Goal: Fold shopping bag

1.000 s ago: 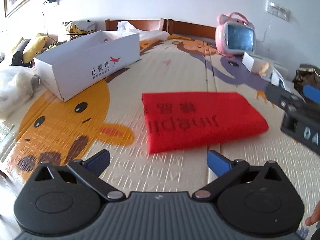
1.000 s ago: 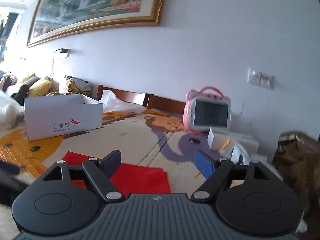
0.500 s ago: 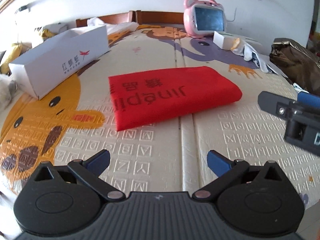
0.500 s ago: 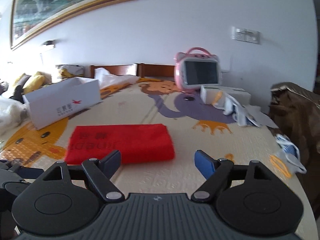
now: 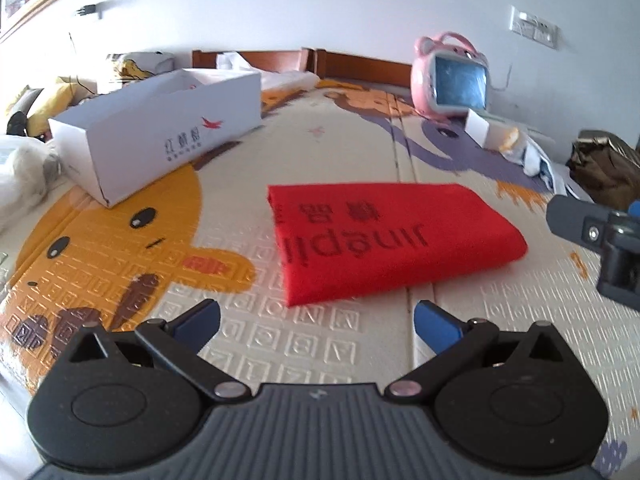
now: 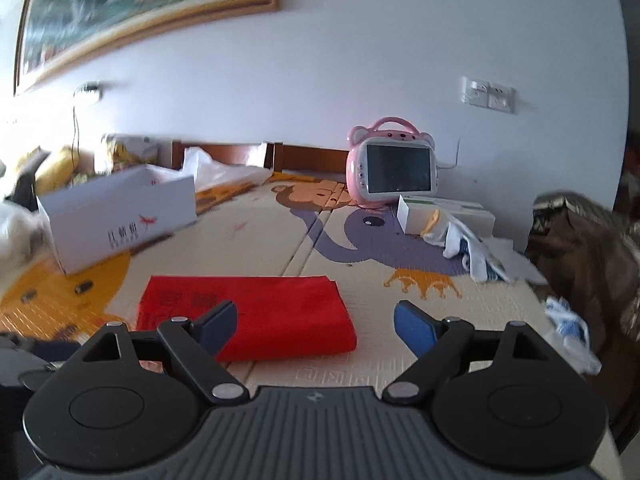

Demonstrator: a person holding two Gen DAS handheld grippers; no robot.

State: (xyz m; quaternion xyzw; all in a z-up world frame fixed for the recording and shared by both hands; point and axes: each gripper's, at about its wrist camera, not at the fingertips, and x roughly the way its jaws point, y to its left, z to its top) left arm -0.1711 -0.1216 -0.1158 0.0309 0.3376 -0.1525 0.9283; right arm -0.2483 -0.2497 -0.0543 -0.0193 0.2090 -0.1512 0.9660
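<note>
On the play mat [image 5: 360, 128], the folded red shopping bag [image 5: 384, 236] is lying flat; the left gripper [image 5: 316, 318] is hovering wide and empty near it, the right gripper [image 6: 316, 320] is opening, holding nothing.

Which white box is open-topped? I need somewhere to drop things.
The long white box with the red dragonfly logo, left of the red bag; the small one by the pink toy looks closed.

White box [image 5: 160, 136], pink toy screen [image 6: 394, 168]
</note>
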